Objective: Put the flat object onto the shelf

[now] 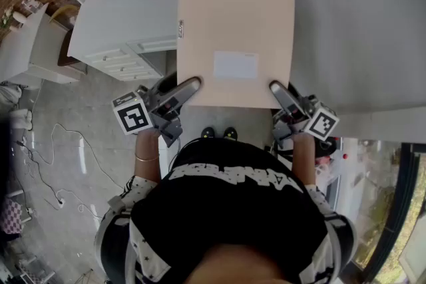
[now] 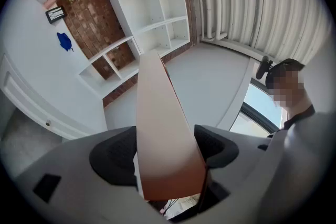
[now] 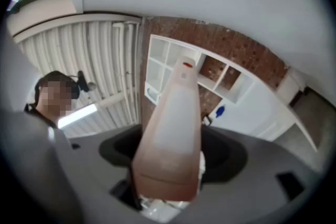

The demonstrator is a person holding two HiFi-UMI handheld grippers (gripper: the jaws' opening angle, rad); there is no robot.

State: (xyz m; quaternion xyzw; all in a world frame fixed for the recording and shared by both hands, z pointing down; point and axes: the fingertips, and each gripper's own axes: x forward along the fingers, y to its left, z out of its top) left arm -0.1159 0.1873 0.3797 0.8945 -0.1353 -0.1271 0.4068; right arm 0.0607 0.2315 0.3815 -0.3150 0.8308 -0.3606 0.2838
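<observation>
Evidently about midway. Flat beige box (image 1: 236,30) off any surface and held level in front of the person, far edge reaching over the right-hand edge of the white tabletop (image 1: 126,10). Clamped at the near edge by both: left tool (image 1: 190,84) gripping the near-left corner, right tool (image 1: 276,86) the near-right corner, pads pressed on top and underside in each gripper view. Judged done: pick-up and lift. Judged left: carrying across to the white shelf unit (image 2: 157,13) on the brick wall, sliding the box into a compartment, letting go.

Nothing legible in the way of writing. White label (image 1: 235,65) near the box's near edge, apparently blank or too faint to read. Small sticker (image 1: 180,28) on the left side, print too tiny. No brand visible.
</observation>
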